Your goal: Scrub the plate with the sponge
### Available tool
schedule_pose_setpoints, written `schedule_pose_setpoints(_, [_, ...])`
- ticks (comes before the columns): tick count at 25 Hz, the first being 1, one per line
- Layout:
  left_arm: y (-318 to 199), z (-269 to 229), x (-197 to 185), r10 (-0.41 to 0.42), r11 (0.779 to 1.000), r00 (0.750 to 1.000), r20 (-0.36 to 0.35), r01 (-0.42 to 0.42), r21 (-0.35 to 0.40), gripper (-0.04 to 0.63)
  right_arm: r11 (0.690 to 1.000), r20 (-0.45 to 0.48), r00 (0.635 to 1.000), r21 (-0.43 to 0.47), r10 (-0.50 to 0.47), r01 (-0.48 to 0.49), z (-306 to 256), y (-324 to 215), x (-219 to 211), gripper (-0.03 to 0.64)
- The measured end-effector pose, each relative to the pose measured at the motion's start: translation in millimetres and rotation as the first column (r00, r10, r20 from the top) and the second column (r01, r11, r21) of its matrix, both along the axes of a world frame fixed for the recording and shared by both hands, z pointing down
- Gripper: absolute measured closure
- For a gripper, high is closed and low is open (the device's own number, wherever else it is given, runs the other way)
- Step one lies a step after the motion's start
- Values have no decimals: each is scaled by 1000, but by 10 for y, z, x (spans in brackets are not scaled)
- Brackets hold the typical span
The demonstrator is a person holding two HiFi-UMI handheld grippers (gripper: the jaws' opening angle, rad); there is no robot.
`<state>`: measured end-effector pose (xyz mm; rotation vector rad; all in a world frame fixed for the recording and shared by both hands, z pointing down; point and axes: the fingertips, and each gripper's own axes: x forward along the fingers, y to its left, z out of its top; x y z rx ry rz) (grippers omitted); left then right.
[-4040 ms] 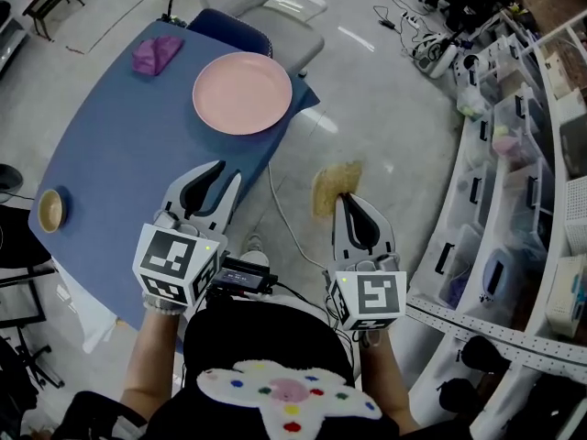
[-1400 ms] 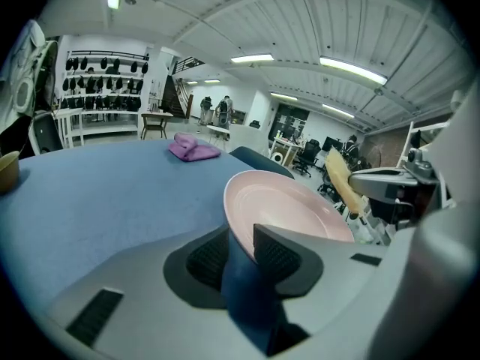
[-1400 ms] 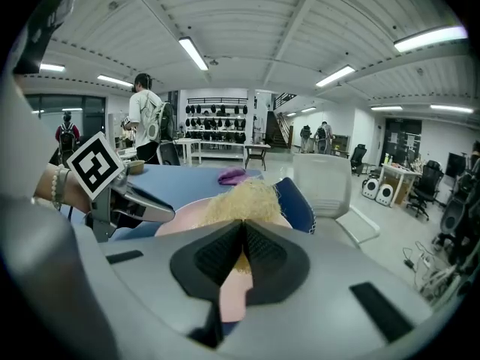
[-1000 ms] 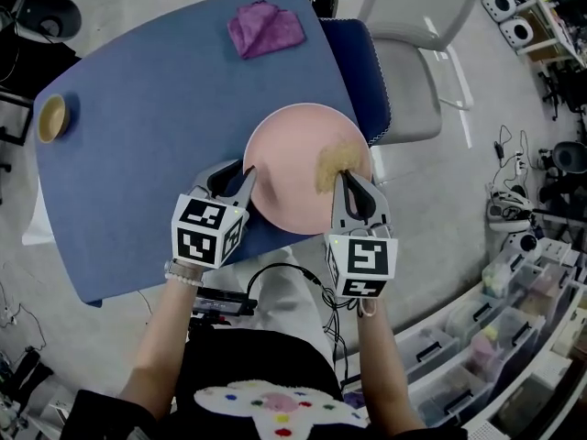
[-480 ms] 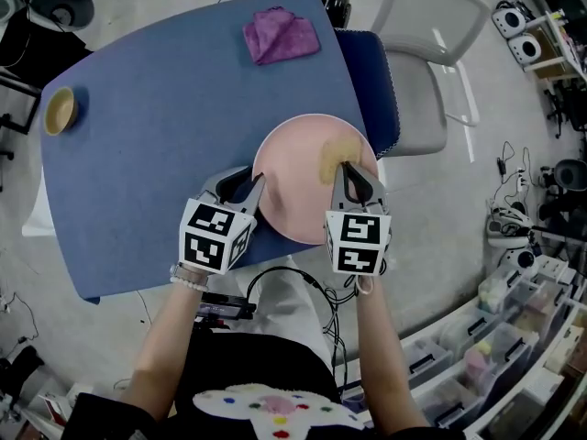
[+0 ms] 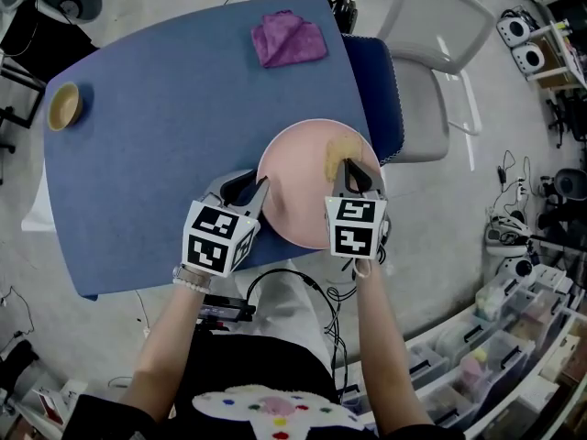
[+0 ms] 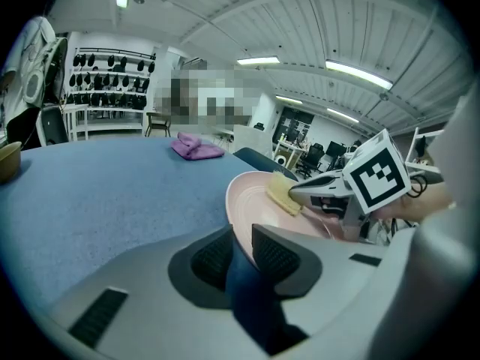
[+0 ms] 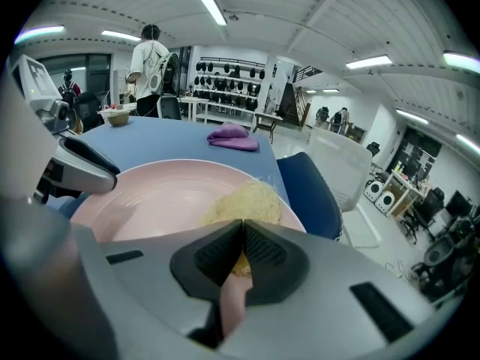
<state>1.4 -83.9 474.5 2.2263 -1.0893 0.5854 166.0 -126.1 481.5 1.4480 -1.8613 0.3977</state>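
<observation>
The pink plate point(image 6: 298, 191) lies at the blue table's near right corner, part of it past the edge. My left gripper point(image 6: 256, 184) is shut on the plate's left rim; in the left gripper view the rim point(image 7: 241, 214) runs between the two pads. My right gripper point(image 6: 349, 166) is shut on the yellow sponge point(image 6: 337, 158), which rests on the plate's right side. The right gripper view shows the sponge point(image 8: 244, 199) spread on the plate point(image 8: 150, 201) just ahead of the closed jaws.
A purple cloth point(image 6: 288, 38) lies at the table's far edge and a small wooden bowl point(image 6: 64, 105) at its left edge. A grey chair point(image 6: 431, 62) stands right of the table. Cables and storage bins fill the floor at right. A person point(image 8: 154, 62) stands far off.
Four seconds ago the sponge hung over the floor and my left gripper was open and empty. Now the left grips the plate rim and the sponge sits on the plate, slightly farther in.
</observation>
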Motion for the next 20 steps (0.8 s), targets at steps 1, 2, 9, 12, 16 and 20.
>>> schedule_pose_setpoints(1, [1, -3, -2, 0, 1000, 1000, 0, 0, 0, 508, 1000, -6, 1000, -2, -5, 5, 17, -11, -8, 604])
schedule_pose_setpoints(2, [1, -5, -1, 2, 1000, 1000, 0, -2, 1, 508, 1000, -12, 1000, -6, -8, 8, 29, -21, -12, 604])
schedule_pose_setpoints(9, [-17, 1, 3, 3, 1000, 1000, -6, -3, 4, 509, 1000, -33, 999, -10, -24, 23, 34, -106, -51, 604])
schedule_pose_setpoints(12, [-13, -6, 10, -5, 1000, 1000, -16, 5, 3, 511, 1000, -31, 999, -5, -24, 24, 25, -136, -88, 604])
schedule_pose_setpoints(16, [-14, -10, 9, -13, 1000, 999, -29, 13, 4, 512, 999, -25, 999, 6, -39, 39, 31, -186, -192, 604])
schedule_pose_setpoints(20, [-17, 0, -5, -11, 1000, 999, -33, 11, 3, 512, 998, -24, 997, 10, -69, 69, 39, -218, -345, 604])
